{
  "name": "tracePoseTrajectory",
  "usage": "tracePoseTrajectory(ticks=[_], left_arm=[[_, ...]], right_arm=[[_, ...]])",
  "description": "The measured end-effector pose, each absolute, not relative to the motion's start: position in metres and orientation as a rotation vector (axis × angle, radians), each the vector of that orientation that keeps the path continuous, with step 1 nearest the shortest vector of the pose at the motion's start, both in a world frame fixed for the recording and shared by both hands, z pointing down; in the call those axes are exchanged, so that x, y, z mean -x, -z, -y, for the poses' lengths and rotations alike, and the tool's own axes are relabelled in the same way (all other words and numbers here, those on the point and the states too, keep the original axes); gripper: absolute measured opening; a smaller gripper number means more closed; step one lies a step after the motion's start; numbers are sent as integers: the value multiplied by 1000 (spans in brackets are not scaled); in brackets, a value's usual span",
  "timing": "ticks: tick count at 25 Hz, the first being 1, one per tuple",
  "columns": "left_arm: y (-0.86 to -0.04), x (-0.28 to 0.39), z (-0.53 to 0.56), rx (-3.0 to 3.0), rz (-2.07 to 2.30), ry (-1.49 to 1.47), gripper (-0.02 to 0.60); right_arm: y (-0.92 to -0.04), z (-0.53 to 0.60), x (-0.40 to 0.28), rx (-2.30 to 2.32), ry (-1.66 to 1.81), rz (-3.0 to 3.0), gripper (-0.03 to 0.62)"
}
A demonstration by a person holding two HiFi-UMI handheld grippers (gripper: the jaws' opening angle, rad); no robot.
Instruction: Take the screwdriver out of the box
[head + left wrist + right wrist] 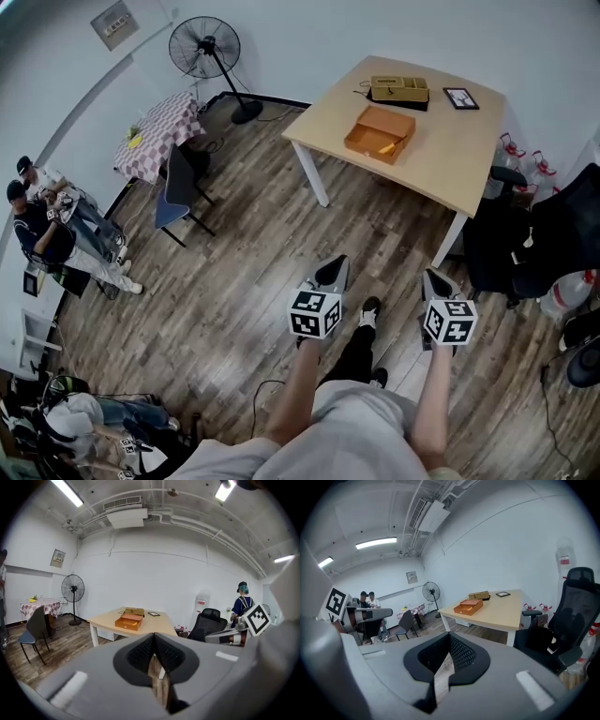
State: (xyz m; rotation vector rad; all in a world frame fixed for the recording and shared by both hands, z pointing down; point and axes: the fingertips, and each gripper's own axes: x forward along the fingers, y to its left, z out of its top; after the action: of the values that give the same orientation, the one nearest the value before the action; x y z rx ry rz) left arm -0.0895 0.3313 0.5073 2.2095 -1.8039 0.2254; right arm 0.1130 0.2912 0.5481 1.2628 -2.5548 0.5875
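Approach step, nothing reached yet. Person stands on the brown wood-plank floor (234, 281), well apart from the light wooden table (450, 155) w/ white legs. On it sits the open orange cardboard box (380, 134). A small yellow item (387, 147) lies inside, prob. the screwdriver, but it's too small to be sure. Both tongs, left gripper (335, 267) and right gripper (436, 277), point twd the table, jaws pressed together w/ nothing btwn them. Next move needs: walk up to the table, bring one gripper over the box, spread its jaws, line them across the tool's handle or shaft before closing.
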Motion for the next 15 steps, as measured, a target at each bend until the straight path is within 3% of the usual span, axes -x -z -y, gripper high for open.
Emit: tracePoseTrajectory(ticks=[15], left_arm=[[-492,111,-118,-2252,1683,-138,54]], right_arm=[[-529,-102,-117,-1420,-634,2412,2]])
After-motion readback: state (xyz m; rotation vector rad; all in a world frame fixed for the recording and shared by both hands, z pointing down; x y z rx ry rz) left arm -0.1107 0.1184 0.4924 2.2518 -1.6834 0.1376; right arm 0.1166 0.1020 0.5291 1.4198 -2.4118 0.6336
